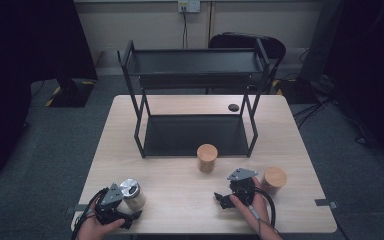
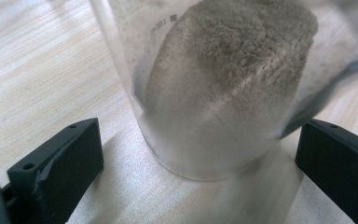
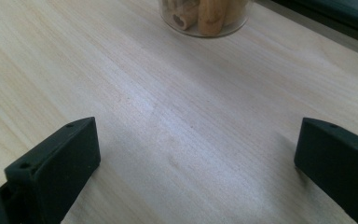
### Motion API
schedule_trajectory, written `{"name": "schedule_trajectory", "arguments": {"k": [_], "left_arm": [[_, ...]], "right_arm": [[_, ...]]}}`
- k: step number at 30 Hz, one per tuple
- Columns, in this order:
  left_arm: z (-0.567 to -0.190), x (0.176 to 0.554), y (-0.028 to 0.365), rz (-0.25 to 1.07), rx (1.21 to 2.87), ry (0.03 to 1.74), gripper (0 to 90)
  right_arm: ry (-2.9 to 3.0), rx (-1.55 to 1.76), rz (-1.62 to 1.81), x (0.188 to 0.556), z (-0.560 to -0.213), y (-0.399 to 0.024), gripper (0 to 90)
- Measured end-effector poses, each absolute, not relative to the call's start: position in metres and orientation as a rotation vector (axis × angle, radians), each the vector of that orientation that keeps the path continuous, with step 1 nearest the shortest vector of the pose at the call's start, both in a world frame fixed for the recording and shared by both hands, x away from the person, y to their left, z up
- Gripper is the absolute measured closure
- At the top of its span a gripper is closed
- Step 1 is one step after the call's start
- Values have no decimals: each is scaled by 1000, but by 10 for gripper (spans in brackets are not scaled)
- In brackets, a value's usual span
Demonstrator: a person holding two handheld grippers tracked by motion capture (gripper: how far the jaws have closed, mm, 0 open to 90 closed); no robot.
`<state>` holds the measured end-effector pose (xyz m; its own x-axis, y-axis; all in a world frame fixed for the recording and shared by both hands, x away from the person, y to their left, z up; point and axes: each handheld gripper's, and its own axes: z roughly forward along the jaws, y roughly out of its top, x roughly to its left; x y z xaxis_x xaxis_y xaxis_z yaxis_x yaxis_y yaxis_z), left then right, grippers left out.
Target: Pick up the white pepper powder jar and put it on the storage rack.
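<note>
A lab-like workroom: grey carpet (image 1: 40, 150), a bare wall socket (image 1: 189, 5) and cables around one wooden table (image 1: 180, 200).

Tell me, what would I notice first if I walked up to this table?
Probably the tall black shelf rack standing at the far side of the table. Next, the glass jar with the silver lid near the front left corner, full of pale powder, standing between the open jaws of the left gripper. Two wooden-lidded jars sit further right: one before the rack, one beside the right gripper.

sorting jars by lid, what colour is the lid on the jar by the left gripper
Shiny silver metal lid on the powder jar, clearest in the high view.
</note>
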<state>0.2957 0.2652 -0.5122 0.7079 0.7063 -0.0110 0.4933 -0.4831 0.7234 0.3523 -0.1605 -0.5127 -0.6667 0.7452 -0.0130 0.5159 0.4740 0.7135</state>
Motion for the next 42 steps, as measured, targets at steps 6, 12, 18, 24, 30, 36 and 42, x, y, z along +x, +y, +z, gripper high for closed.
{"name": "schedule_trajectory", "arguments": {"k": [6, 12, 18, 24, 30, 36, 42], "left_arm": [[-512, 296, 267, 360, 2159, 928, 6], [-507, 296, 265, 356, 2135, 920, 49], [-504, 297, 265, 348, 2090, 925, 46], [-500, 297, 266, 358, 2058, 924, 46], [-498, 297, 263, 366, 2050, 912, 46], [-498, 297, 263, 374, 2040, 917, 70], [-498, 298, 263, 367, 2023, 930, 80]], "right_arm": [[2403, 1066, 1000, 352, -513, -160, 0], [2404, 1066, 1000, 352, -513, -161, 0], [2404, 1064, 1000, 352, -513, -161, 0], [2405, 1063, 1000, 352, -513, -161, 0], [2405, 1064, 1001, 352, -513, -161, 0], [2405, 1064, 1000, 352, -513, -161, 0], [2405, 1064, 1001, 352, -513, -161, 0]]}}
